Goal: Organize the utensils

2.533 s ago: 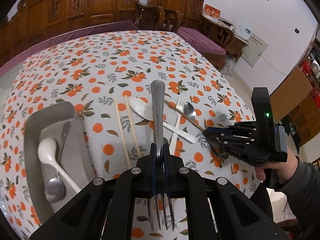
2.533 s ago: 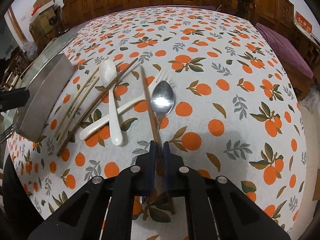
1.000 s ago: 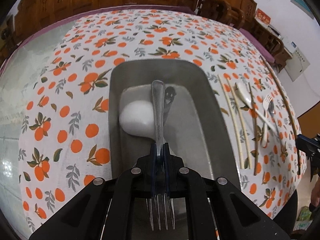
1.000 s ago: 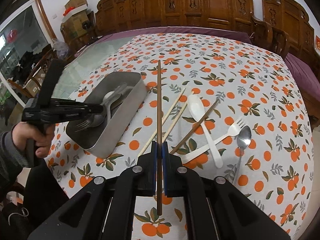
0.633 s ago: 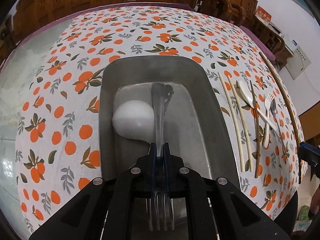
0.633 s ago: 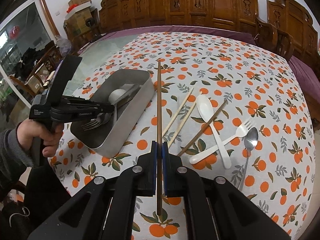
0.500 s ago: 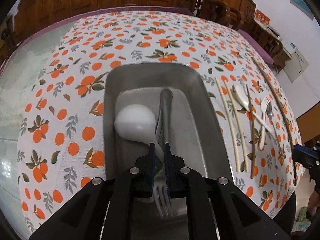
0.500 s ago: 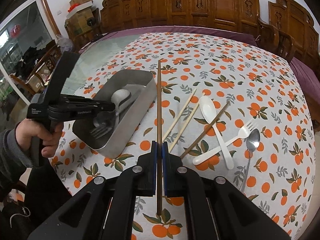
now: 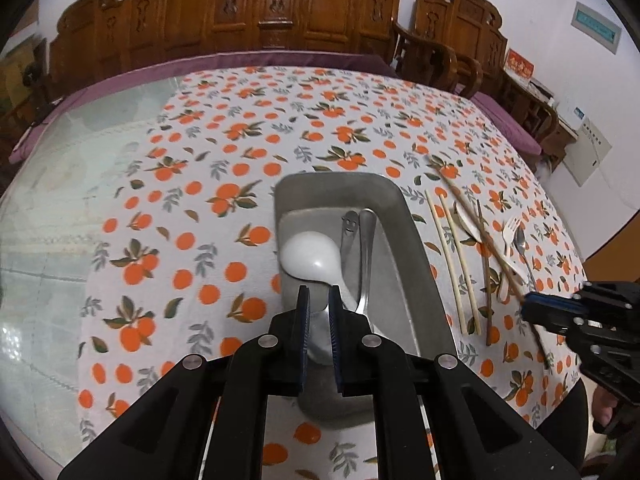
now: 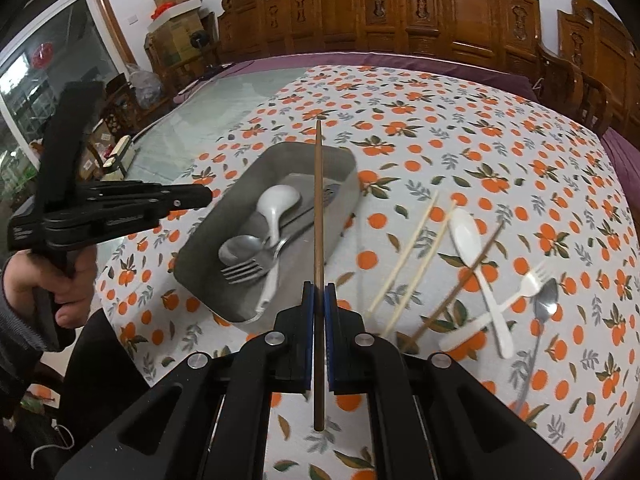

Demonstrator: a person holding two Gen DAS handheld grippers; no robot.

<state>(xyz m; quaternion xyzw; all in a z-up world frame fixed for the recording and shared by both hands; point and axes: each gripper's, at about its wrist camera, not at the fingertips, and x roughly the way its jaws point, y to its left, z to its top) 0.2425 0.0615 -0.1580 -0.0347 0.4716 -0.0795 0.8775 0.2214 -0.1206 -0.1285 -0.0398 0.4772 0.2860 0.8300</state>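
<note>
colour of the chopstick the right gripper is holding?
Dark brown chopstick, clearest in the right wrist view.

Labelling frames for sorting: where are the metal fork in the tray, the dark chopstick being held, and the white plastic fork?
metal fork (image 10: 242, 270), right wrist view, tines.
dark chopstick (image 10: 318, 216), right wrist view, mid shaft.
white plastic fork (image 10: 534, 280), right wrist view, head.

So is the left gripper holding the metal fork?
No, the left gripper is open and empty, and the metal fork lies in the grey metal tray.
</note>
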